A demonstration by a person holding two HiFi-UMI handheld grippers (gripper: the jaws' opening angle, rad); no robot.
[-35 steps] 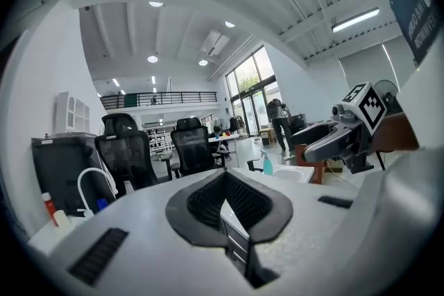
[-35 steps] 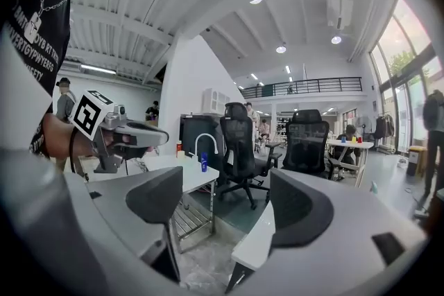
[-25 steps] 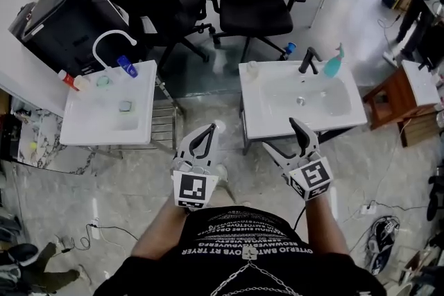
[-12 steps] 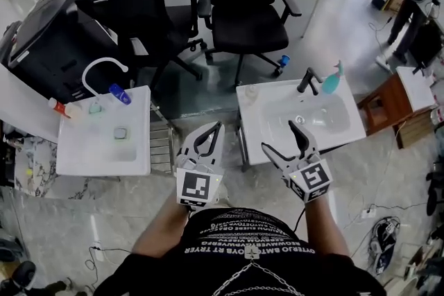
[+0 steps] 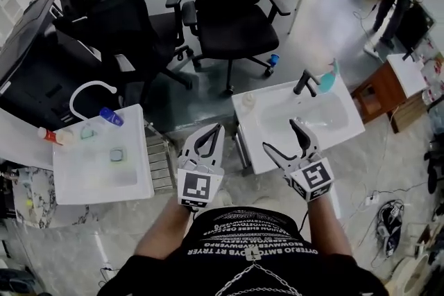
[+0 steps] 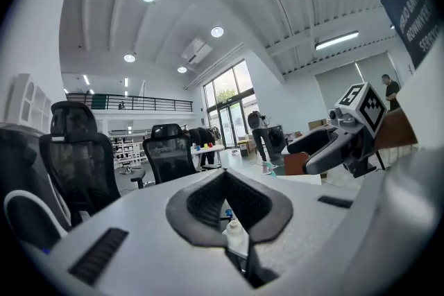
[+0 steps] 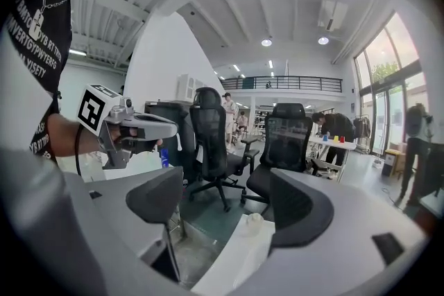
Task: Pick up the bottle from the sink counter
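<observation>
Nothing is picked up yet: the bottle stands untouched at the back left corner of the sink bench, near its edge, and both claws hang short of the bench's front edge.

My right claw is spread wide and empty, and its view shows the bottle ahead between the jaws. My left claw is narrowed to a slim gap, also empty, and the bottle shows through that gap. I judge the whole job is left: reach, close, lift.

There is open room over the basin. The faucet and the teal soap bottle sit at the back right, well apart from the bottle. Behind the bench are a chair and bare floor, so the only near obstacle is the bench's left rim.
</observation>
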